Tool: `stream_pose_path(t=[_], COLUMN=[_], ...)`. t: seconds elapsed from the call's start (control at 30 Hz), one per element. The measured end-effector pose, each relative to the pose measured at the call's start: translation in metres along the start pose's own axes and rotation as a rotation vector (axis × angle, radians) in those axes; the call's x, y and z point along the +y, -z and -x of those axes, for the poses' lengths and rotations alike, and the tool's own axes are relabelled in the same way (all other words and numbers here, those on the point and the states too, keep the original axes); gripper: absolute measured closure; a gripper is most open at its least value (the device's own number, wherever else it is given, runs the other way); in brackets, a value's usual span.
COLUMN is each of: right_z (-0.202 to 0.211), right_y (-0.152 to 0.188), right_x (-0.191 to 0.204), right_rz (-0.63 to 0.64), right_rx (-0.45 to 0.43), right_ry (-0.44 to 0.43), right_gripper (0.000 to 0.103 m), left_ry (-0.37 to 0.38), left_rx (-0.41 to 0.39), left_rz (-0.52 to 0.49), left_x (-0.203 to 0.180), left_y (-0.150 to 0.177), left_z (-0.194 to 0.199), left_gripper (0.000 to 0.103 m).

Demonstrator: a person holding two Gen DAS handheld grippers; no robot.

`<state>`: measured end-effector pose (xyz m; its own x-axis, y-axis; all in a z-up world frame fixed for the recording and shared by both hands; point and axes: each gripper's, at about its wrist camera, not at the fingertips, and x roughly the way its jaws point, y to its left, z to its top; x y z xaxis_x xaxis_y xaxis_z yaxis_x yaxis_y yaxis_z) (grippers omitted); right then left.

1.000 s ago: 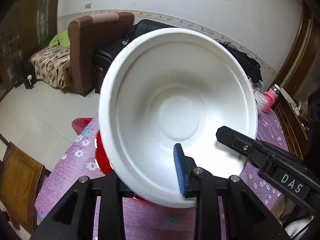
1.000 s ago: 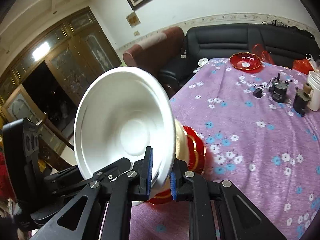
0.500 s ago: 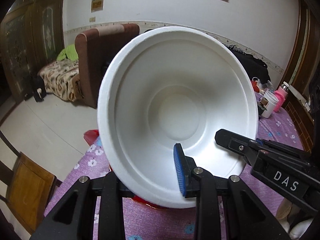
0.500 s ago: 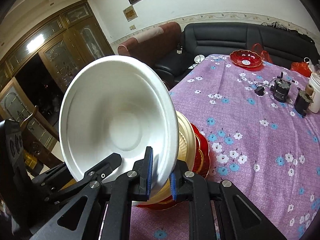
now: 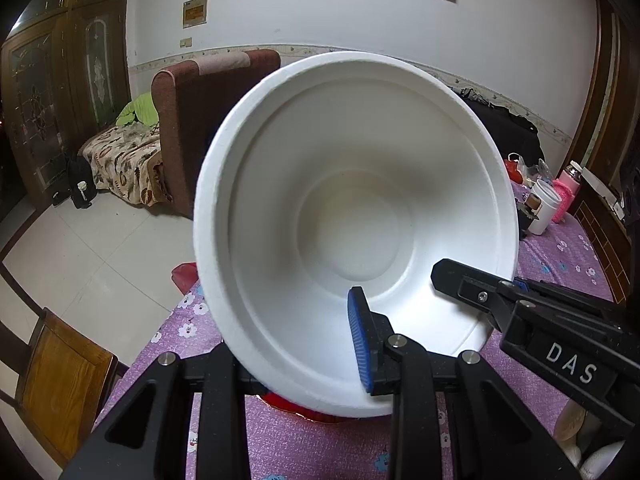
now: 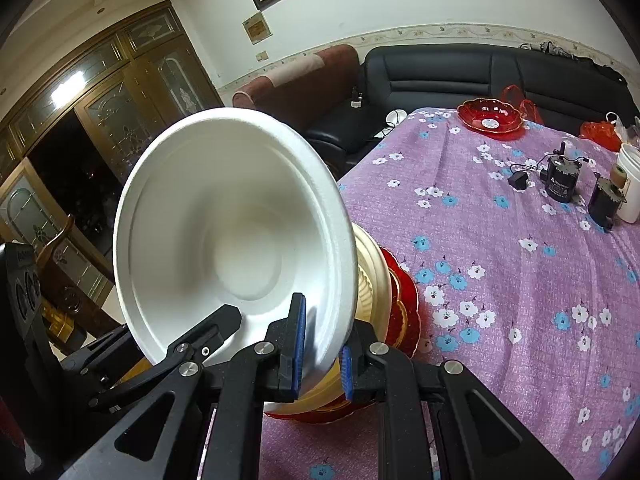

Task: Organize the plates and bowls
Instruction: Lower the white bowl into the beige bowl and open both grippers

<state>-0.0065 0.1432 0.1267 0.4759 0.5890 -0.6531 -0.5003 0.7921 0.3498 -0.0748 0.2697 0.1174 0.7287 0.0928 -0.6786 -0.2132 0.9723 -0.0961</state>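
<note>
A white foam bowl [image 5: 352, 216] is held tilted in the air by both grippers. My left gripper [image 5: 316, 368] is shut on its lower rim, one blue pad [image 5: 358, 340] inside the bowl. My right gripper [image 6: 322, 354] is shut on the rim of the same bowl [image 6: 224, 232], a blue pad on each side. The right gripper's black body [image 5: 540, 320] shows in the left wrist view. Below the bowl a stack of a cream bowl [image 6: 370, 276] on red plates [image 6: 406, 312] sits on the purple flowered tablecloth [image 6: 500, 264]. A red dish [image 6: 490, 116] lies at the far end.
Two small black motors [image 6: 560, 178] with a cable and a white cup [image 6: 632, 184] stand on the table's right side. A pink bottle [image 5: 566, 190] is at the far end. A wooden chair [image 5: 60, 380] stands by the table's left edge. Sofas lie behind.
Both grippers have lifted the white bowl higher above the stack, and the views have tilted up; the grips are unchanged.
</note>
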Motion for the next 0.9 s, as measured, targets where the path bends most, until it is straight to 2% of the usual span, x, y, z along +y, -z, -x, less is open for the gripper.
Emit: stream_pose_path(t=[0.33, 0.6, 0.67, 0.73, 0.9], right_z=[-0.004, -0.004, -0.002, -0.002, -0.006], right_y=[0.001, -0.001, -0.002, -0.003, -0.003], right_x=[-0.001, -0.001, 0.000, 0.002, 0.000], right_rz=[-0.008, -0.008, -0.006, 0.004, -0.004], right_rx=[0.008, 0.002, -0.001, 0.000, 0.015], right_ry=[0.003, -0.003, -0.005, 0.002, 0.028], right_gripper=[0.086, 0.086, 0.086, 0.086, 0.086], left_ry=[0.008, 0.024, 0.025, 0.023, 0.014], left_rx=[0.017, 0.017, 0.018, 0.018, 0.014], left_rz=[0.012, 0.022, 0.024, 0.025, 0.040], left_x=[0.007, 0.011, 0.014, 0.016, 0.023], left_y=[0.001, -0.003, -0.007, -0.009, -0.011], left_z=[-0.010, -0.004, -0.003, -0.003, -0.002], left_gripper=[0.074, 0.073, 0.070, 0.058, 0.057])
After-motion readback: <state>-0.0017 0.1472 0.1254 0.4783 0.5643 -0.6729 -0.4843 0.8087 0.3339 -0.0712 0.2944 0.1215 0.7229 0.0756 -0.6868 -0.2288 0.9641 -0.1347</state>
